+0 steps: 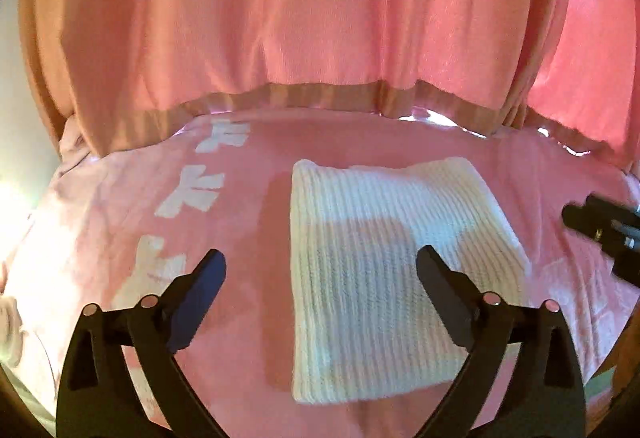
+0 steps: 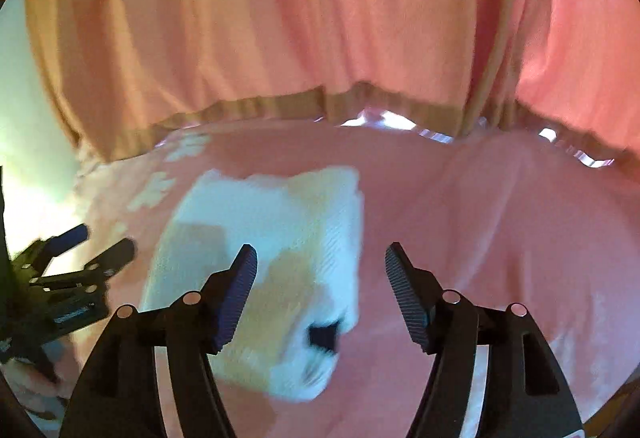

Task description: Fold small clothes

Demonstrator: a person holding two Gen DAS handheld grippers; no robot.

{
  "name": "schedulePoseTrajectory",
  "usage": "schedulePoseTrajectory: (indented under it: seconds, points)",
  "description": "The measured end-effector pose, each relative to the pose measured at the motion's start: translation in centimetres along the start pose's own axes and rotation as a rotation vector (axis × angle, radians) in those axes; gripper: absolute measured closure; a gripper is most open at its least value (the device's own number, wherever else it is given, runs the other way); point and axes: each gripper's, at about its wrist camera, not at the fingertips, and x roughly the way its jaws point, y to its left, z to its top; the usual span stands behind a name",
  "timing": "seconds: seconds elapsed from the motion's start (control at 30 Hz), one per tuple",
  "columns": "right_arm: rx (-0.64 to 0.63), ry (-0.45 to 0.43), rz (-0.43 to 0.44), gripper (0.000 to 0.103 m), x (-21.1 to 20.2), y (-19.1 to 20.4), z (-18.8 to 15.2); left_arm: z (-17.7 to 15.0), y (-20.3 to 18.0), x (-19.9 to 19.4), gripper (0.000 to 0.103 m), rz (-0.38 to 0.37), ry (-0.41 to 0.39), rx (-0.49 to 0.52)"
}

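White knit garment (image 1: 400,238) lies folded on pink bedspread (image 1: 248,318); left tool (image 1: 320,270), right tool (image 2: 320,266) both released, empty. Fold seemingly finished; next: fetch another piece.

Both black grippers carry silver pivot screws (image 1: 490,298) and ridged dark-blue jaws.
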Motion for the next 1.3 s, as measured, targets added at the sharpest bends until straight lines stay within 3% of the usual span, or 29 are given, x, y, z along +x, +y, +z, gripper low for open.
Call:
schedulePoseTrajectory:
  seconds: [0.1, 0.2, 0.33, 0.7, 1.3]
  points:
    - [-0.008, 0.078, -0.055, 0.038, 1.6, 0.1, -1.3, -1.0, -0.5, 0.7, 0.006, 0.025, 0.018, 0.012]
    - [0.017, 0.144, -0.057, 0.038, 3.1, -0.5, -2.8, -2.7, -0.2, 1.3, 0.006, 0.069, 0.067, 0.037]
    - [0.057, 0.185, -0.079, 0.038, 3.4, -1.5, -4.8, -4.9, 1.1, 1.5, 0.006, 0.059, 0.113, -0.023]
    - [0.078, 0.158, -0.111, 0.033, 2.2, -0.7, -8.3, -8.4, 1.6, 1.4, 0.006, 0.112, 0.117, -0.045]
    - [0.013, 0.147, -0.108, 0.03, 2.0, 1.5, -9.5, -9.2, 0.8, 1.1, 0.007, 0.129, 0.083, -0.033]
